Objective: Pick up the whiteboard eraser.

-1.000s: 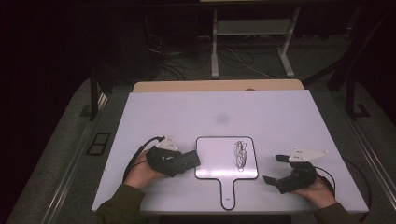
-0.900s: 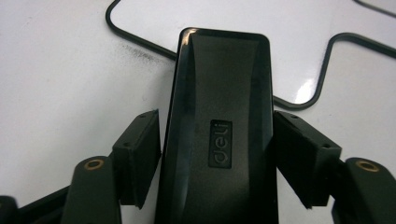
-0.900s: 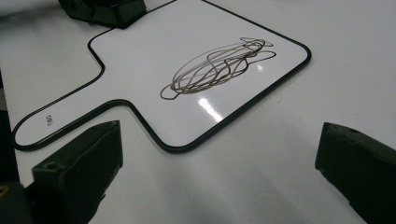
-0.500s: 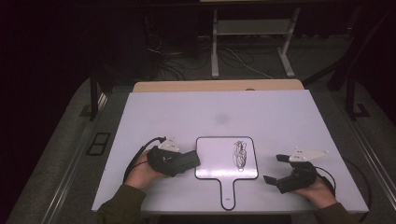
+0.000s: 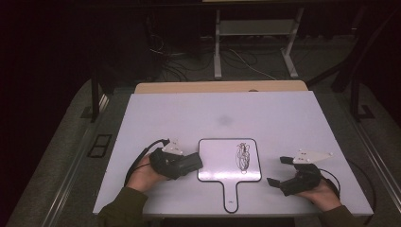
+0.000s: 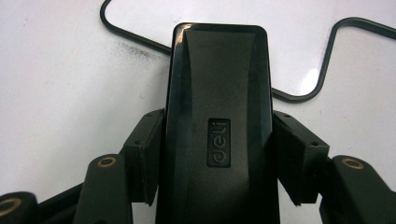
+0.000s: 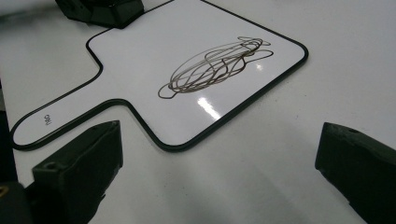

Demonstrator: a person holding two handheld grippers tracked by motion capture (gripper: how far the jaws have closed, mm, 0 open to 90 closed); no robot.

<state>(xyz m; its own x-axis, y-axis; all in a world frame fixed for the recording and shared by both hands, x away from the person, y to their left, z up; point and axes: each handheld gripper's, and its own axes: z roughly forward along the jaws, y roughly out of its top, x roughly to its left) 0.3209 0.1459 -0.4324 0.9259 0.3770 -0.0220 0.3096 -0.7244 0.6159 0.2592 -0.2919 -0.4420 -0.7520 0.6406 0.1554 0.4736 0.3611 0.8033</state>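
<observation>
Since the earlier frame our left gripper (image 5: 197, 162) fingers have just been closing; they now clamp the black eraser (image 6: 218, 126) at the whiteboard (image 5: 213, 161) left edge on the table (image 5: 283, 118). Right gripper (image 5: 276, 171) fingers wide, empty. Scribble (image 5: 243, 156) unwiped; wiping prob. next.

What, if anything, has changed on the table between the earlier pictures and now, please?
The left gripper has just been closing its jaws and now clamps the black eraser at the left edge of the small whiteboard. The hands, the open right gripper, the whiteboard and its scribble stayed where they were.
</observation>
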